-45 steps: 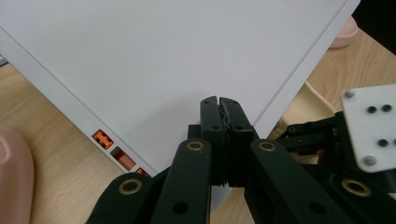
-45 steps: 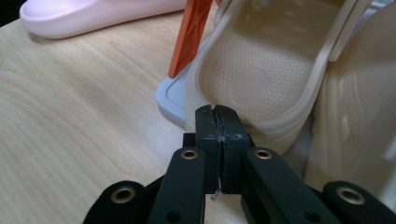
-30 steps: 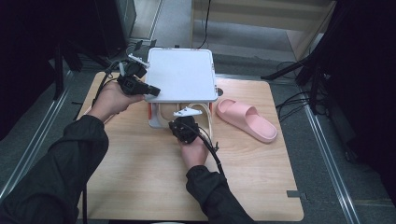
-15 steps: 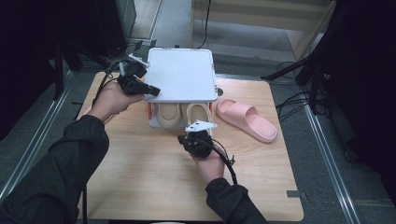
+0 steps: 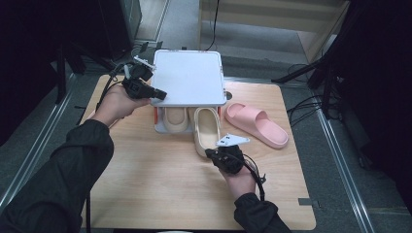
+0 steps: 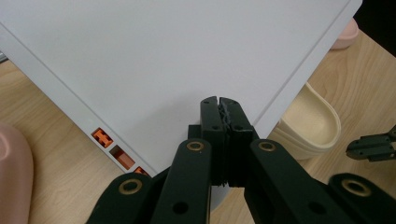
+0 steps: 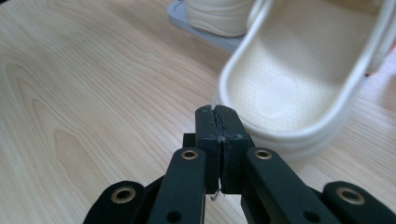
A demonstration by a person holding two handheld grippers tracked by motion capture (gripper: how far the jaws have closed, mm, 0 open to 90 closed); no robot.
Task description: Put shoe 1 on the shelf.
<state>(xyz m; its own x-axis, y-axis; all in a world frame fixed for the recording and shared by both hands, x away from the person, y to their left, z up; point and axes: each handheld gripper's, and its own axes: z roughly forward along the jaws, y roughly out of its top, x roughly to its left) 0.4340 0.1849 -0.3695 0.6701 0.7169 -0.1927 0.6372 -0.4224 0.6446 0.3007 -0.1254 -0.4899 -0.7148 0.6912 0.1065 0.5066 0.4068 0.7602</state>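
Observation:
A white rack (image 5: 189, 77) with a flat top panel (image 6: 163, 56) stands at the back of the wooden table. One cream slipper (image 5: 175, 120) lies under it. A second cream slipper (image 5: 206, 132) sticks out of the front, heel toward me, its hollow heel (image 7: 289, 93) close up. My right gripper (image 5: 211, 154) is shut, its tips (image 7: 218, 112) just short of that heel's rim, and I see nothing between them. My left gripper (image 5: 158, 93) is shut, tips (image 6: 219, 105) over the panel's front left corner. A pink slipper (image 5: 255, 124) lies to the right of the rack.
Orange fittings (image 6: 107, 137) sit in the rack's side edge. A pink rounded thing (image 6: 14, 172) lies on the table by the left hand. The table's edges (image 5: 291, 194) are near on the right and front. Dark stands and cables surround the table.
My right gripper has drawn back from the rack toward me and to the right. The second cream slipper has come out from under the rack with it. The left gripper has stayed put.

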